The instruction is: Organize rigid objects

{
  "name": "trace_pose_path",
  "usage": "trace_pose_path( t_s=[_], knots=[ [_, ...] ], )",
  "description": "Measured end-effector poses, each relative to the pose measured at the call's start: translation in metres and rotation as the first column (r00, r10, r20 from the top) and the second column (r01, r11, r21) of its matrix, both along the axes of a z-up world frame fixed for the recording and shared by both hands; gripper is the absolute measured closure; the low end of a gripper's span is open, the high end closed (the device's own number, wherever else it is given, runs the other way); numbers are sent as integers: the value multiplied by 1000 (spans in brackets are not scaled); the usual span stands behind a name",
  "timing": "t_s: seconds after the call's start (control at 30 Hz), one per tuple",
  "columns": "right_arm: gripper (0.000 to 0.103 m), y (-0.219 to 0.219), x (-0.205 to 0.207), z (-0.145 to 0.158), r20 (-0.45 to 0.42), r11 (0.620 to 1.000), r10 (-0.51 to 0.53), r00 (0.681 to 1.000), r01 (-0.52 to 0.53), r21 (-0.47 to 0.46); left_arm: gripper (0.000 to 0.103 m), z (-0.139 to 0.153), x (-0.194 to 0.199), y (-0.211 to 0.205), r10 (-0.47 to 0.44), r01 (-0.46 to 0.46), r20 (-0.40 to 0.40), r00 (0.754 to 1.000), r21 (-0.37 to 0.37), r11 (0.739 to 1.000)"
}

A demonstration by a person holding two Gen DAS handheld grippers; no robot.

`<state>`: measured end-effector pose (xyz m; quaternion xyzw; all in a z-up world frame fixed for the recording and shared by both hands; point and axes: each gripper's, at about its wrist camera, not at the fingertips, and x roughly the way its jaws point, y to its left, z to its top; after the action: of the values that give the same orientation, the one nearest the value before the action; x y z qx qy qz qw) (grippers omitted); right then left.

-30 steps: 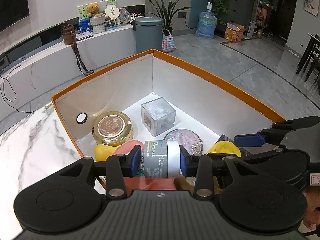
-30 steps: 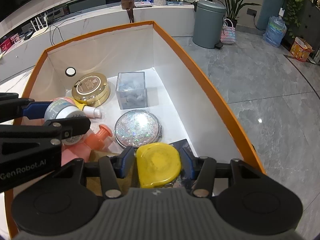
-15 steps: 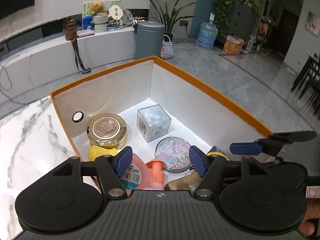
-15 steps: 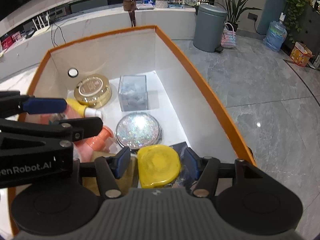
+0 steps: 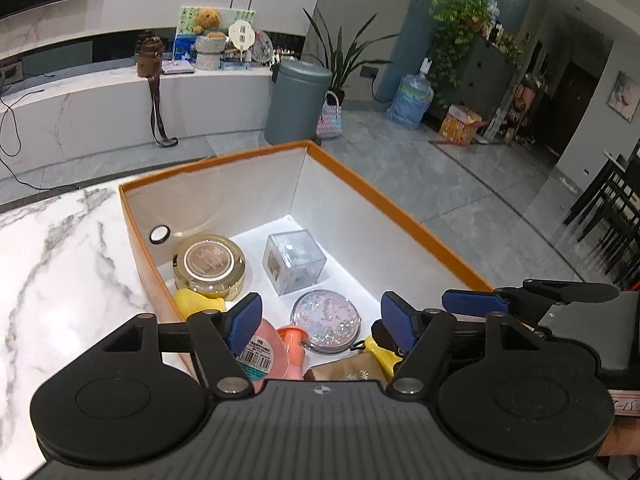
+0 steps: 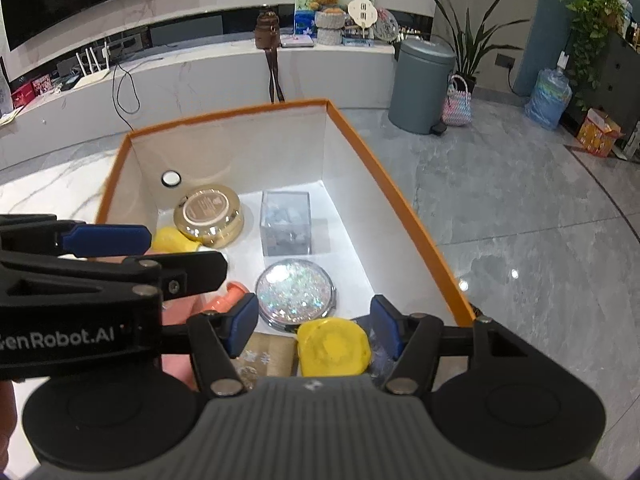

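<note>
An orange-rimmed white box (image 5: 400,216) (image 6: 384,176) holds a gold round tin (image 5: 209,264) (image 6: 208,215), a clear cube (image 5: 294,261) (image 6: 285,222), a glittery round compact (image 5: 326,320) (image 6: 295,296), a pink pump bottle (image 5: 276,354), a yellow item (image 5: 198,305) and a tan packet (image 5: 346,368). My left gripper (image 5: 320,322) is open and empty above the box's near end. My right gripper (image 6: 312,320) is open above a yellow round case (image 6: 334,346) that lies in the box. The grey jar is out of sight.
The box stands on a white marble table (image 5: 52,272) at its right edge, with grey floor beyond. A grey bin (image 5: 298,102) and a low white counter (image 5: 100,108) stand farther back.
My left gripper opened and let go of the grey jar, then rose. My right gripper opened off the yellow case and lifted back a little.
</note>
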<state>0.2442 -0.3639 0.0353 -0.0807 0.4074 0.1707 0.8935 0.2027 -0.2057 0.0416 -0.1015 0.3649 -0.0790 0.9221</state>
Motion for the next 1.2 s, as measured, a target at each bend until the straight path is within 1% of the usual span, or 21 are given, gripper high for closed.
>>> trace_pose_path(
  t_s=[0.2,0.3,0.37,0.43,0.53,0.57,0.63,0.7,0.83,1.0,1.07,1.2],
  knots=[
    [37,-1,-14,17,31,1000,0,1000,0,9,19,13,-13,1,2,-4,40,999,36,999],
    [34,-5,-21,24,45,1000,-17,999,16,4,16,20,-21,2,33,-35,41,999,53,998],
    [29,-9,-27,30,60,999,-40,997,40,3,16,23,-27,5,50,-51,43,998,38,998],
    [28,-12,-33,36,73,998,-63,995,62,8,16,26,-33,8,55,-56,47,997,20,998],
    [26,-16,-43,41,82,996,-87,993,85,30,15,31,-41,10,57,-58,48,997,35,998],
    [25,-16,-46,42,85,995,-96,992,93,35,11,33,-43,9,58,-60,41,997,52,997],
    [25,-16,-52,43,90,993,-117,989,113,45,10,35,-46,8,63,-66,28,998,91,994],
    [24,-16,-57,44,94,990,-136,986,131,51,10,35,-52,8,69,-71,16,997,110,991],
    [20,-15,-70,46,105,985,-166,981,160,66,10,34,-64,6,76,-75,-4,997,125,989],
    [20,-14,-90,49,124,982,-181,976,174,68,10,36,-78,7,72,-72,8,997,143,987],
    [20,-14,-96,50,127,981,-187,974,178,75,8,37,-82,7,74,-75,14,997,143,987],
    [20,-13,-102,50,130,979,-197,972,189,71,8,37,-84,6,79,-81,19,997,153,985]
  ],
)
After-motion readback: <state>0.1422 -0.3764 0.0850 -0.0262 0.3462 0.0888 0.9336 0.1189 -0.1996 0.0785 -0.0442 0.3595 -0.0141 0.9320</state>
